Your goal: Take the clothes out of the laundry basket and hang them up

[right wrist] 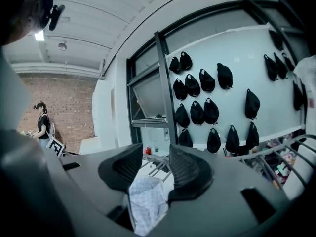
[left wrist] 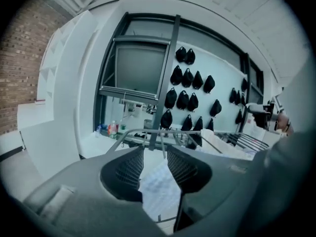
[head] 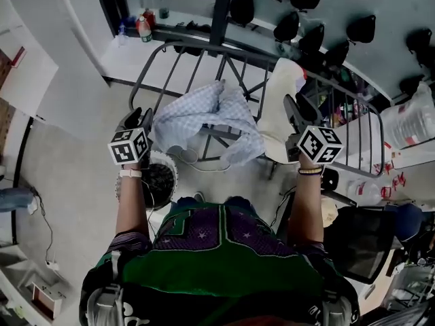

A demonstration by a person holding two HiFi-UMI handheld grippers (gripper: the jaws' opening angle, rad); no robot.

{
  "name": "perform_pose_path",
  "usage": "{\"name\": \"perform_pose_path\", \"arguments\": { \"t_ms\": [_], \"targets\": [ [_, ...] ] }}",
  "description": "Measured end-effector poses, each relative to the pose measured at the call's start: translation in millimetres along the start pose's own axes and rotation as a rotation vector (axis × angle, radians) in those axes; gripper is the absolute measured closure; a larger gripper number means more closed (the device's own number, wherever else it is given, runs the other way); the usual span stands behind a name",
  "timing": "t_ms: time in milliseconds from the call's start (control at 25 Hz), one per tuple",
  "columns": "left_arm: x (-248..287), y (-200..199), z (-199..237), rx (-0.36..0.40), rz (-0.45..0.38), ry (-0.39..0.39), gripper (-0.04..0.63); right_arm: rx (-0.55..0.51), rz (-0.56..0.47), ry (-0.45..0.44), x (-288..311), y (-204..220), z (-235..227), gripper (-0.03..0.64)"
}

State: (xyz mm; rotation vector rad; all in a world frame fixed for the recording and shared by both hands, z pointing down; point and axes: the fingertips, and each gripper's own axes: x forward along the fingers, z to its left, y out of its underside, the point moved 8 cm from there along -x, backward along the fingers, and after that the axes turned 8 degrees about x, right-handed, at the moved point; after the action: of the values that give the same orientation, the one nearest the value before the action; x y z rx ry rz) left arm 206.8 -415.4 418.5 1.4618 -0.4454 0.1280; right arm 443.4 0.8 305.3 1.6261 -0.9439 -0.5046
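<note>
two grippers are raised at the rack (head: 183,48), one on each side of a checked cloth (head: 204,117).

left gripper (head: 138,119): jaws apart, pads pressing on nothing. it sits just beside the cloth's left edge. its own view shows the cloth low in the gap between the jaws.

basket (head: 175,176): on the floor, below the left gripper and under the rack.

cloth: draped loosely over the rack bars, between the two grippers.

cream garment (head: 282,100): hung over the rack, just right of the cloth.

right gripper (head: 296,112): jaws apart, holding nothing, just beside the cream garment.
</note>
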Motion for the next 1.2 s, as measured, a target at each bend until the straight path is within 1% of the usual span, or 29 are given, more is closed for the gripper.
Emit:
{"name": "perform_pose_path", "arguments": {
  "t_ms": [320, 520, 720, 880, 1080, 1200],
  "targets": [
    [4, -63, -90, 0.084, -0.148, 0.106, 0.436, 0.001, -0.098, 0.065, -62, -17, -35, 0.449],
    [-3, -95, -155, 0.123, -0.216, 0.160, 0.436, 0.014, -0.141, 0.073, -104, -27, -58, 0.451],
    [-15, -119, -207, 0.140, -0.279, 0.210, 0.436, 0.001, -0.193, 0.081, -139, -47, -75, 0.451],
    [-28, -135, -240, 0.146, -0.330, 0.232, 0.439, -0.025, -0.242, 0.083, -165, -63, -78, 0.454],
    [-47, -155, -273, 0.168, -0.402, 0.265, 0.443, -0.073, -0.270, 0.092, -186, -71, -78, 0.466],
    [-54, -159, -285, 0.175, -0.433, 0.252, 0.446, -0.084, -0.271, 0.090, -192, -69, -75, 0.471]
  ]
}}
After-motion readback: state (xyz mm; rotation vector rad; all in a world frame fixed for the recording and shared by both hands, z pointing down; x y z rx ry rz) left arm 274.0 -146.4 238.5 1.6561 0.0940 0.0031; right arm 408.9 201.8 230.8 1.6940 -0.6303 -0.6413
